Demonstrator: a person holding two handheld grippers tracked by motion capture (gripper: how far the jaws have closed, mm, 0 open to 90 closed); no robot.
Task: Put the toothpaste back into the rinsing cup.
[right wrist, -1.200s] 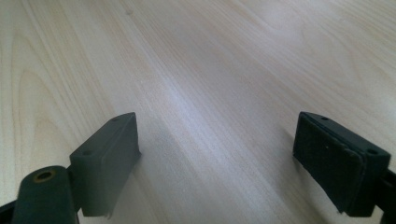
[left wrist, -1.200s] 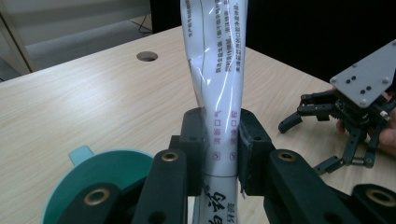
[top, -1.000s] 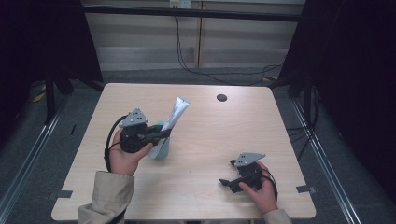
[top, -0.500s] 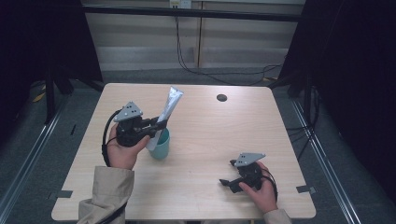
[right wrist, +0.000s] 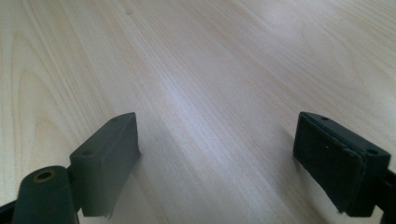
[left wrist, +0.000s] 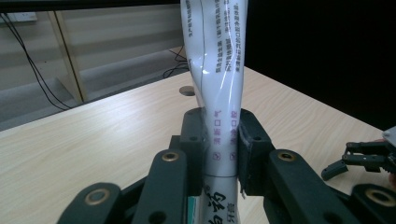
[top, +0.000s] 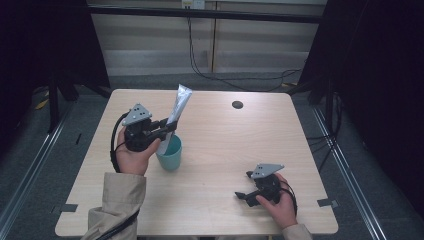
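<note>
A white toothpaste tube (top: 178,109) with pink print stands nearly upright, its lower end down in a teal cup (top: 170,153) on the left half of the table. My left gripper (top: 169,127) is shut on the tube (left wrist: 217,107) at about mid-height, just above the cup's rim, both pads pressed flat on it. My right gripper (top: 242,195) rests low on the table near the front right, jaws wide apart with bare wood between its pads (right wrist: 109,154). It also appears far off in the left gripper view (left wrist: 359,158).
A light wooden table (top: 240,145) with a small dark round cable hole (top: 237,104) at the back centre. Dark curtains stand on both sides, and cables hang along the wall behind. Floor rails run along the table's left and right.
My left gripper has swung the tube from a slant to nearly upright and lowered its end into the teal cup. The right gripper has stayed where it was.
</note>
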